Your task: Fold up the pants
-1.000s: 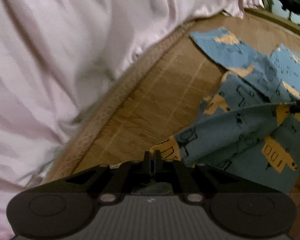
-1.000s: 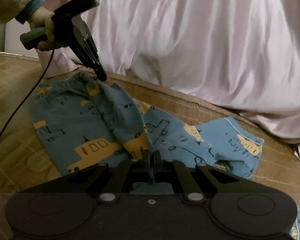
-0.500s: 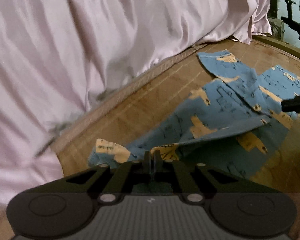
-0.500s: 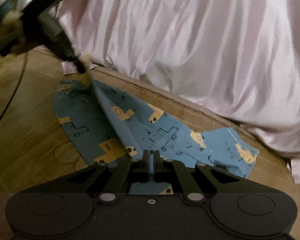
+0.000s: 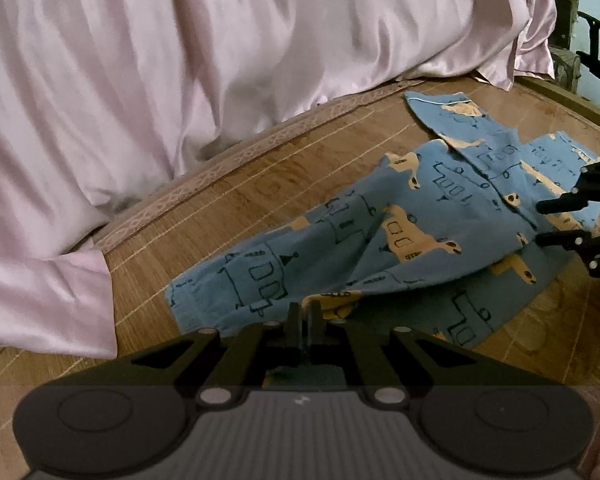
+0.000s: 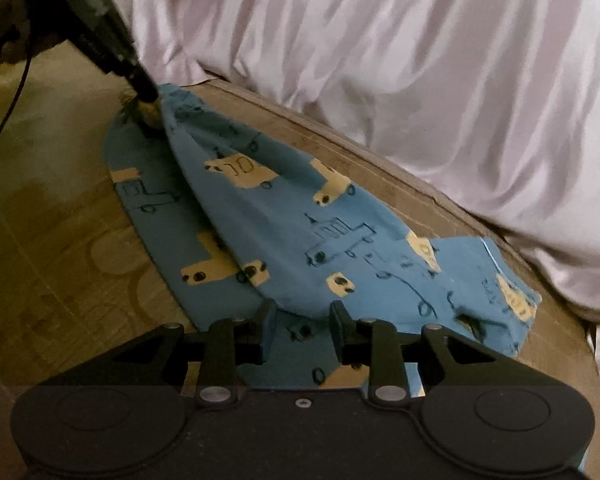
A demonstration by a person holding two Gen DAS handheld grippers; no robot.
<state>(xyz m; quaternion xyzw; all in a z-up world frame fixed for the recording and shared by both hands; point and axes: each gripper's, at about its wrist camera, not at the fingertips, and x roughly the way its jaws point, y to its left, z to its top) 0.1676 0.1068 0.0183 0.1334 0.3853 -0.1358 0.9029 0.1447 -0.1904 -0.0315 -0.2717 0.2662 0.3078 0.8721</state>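
**Pants half folded on the mat**

Your left gripper (image 5: 304,314) has its jaws closed on the pants (image 5: 380,248), pinching what appears to be the waistband. Your right gripper (image 6: 302,318) has its jaws open, straddling a raised fold. The pants lie on the woven mat (image 5: 240,200), beside the pink sheet (image 5: 180,60).

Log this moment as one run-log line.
left gripper: shut on pants waistband | right gripper: open at pants | top layer lifted over lower | surface: woven mat | fold unfinished
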